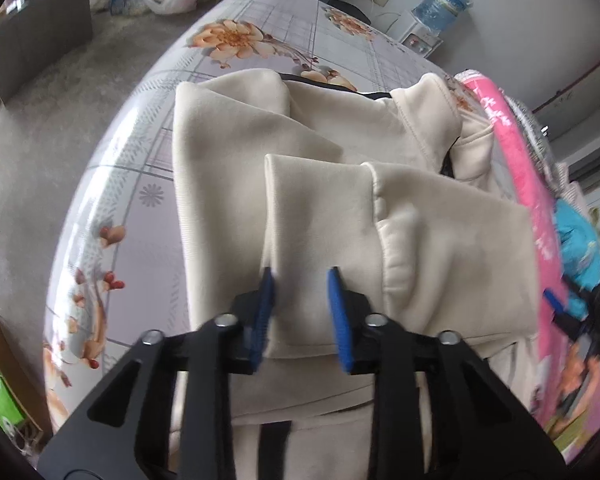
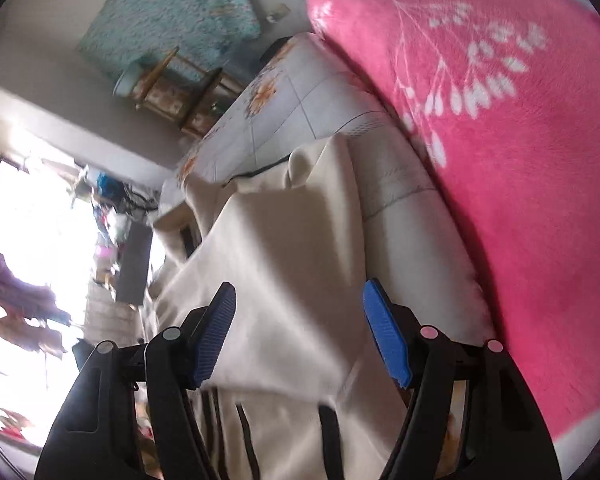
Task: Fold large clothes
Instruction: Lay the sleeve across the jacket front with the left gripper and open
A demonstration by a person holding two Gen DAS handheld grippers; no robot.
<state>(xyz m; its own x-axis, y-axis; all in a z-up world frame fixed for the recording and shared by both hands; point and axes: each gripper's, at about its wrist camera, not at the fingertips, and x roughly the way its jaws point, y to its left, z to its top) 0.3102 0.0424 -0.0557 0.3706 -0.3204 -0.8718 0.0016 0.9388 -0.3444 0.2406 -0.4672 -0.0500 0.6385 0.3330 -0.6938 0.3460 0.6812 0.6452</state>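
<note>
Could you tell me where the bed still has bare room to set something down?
Bare floral sheet lies between the cream garment and the bed's edge, and beyond it toward the far end. The side against the pink blanket is crowded.

A lilac bedsheet printed with orange flowers and a grey grid (image 1: 260,24) covers the bed, and a bright pink fleece blanket with white leaf print (image 2: 520,140) lies heaped along its edge. On the far side stand a white water dispenser with a blue bottle (image 1: 436,12) and a wooden chair (image 2: 180,92). A turquoise patterned cloth (image 2: 168,12) hangs behind the chair, above grey floor (image 1: 40,160).
</note>
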